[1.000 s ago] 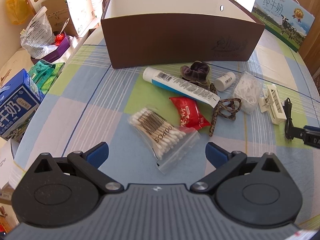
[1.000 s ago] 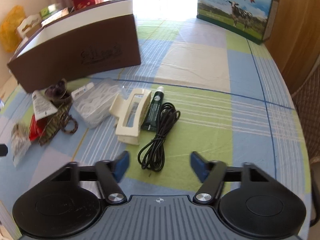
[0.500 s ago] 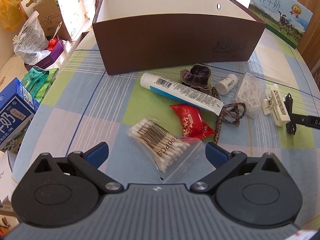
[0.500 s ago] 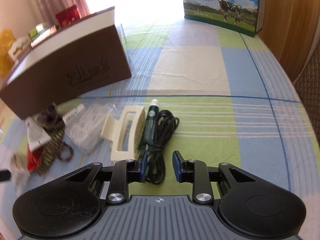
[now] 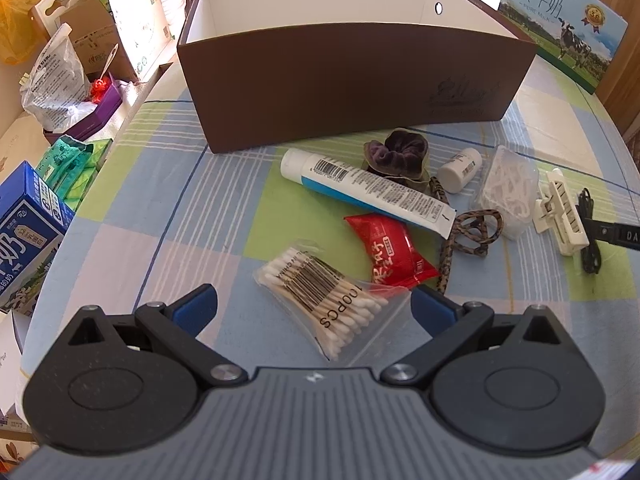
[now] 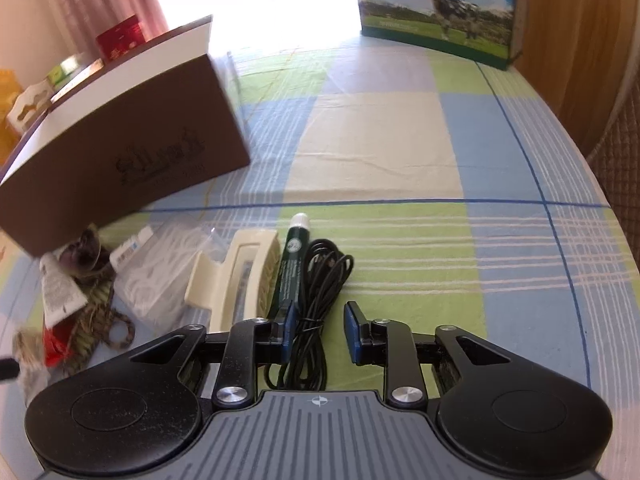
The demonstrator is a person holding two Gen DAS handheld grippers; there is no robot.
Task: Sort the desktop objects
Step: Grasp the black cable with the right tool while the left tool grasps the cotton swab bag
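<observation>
**Right gripper straddles the cable; left gripper waits over the cotton swabs**

We see the right gripper (image 6: 320,330) low over the checked tablecloth (image 6: 376,152), its two blue-padded fingers part-way apart with the bundled black cable (image 6: 316,300) lying between them. The left pad sits against the lower end of the dark green tube (image 6: 292,264), and the right pad stands clear of the cable, so nothing is pinched. Just left of the tube lies the cream hair claw clip (image 6: 236,280), and beyond it the clear bag of floss picks (image 6: 156,276).

Our left gripper (image 5: 314,304) hangs with its fingers spread wide, holding nothing. Between and just ahead of its tips lies the zip bag of cotton swabs (image 5: 324,296). Touching that bag's far corner is the red snack packet (image 5: 388,252), and above it the white and blue tube (image 5: 360,188) lies slantwise, its crimped end near the leopard-print hair band (image 5: 468,236). The purple scrunchie (image 5: 396,156) sits behind the tube, with the small white bottle (image 5: 460,168) just beside it on the right.

The open brown box (image 5: 352,92) stands at the far side of the clutter; its white inside shows no contents that we can see. A milk carton box (image 5: 560,28) stands at the far right corner of the table.
</observation>
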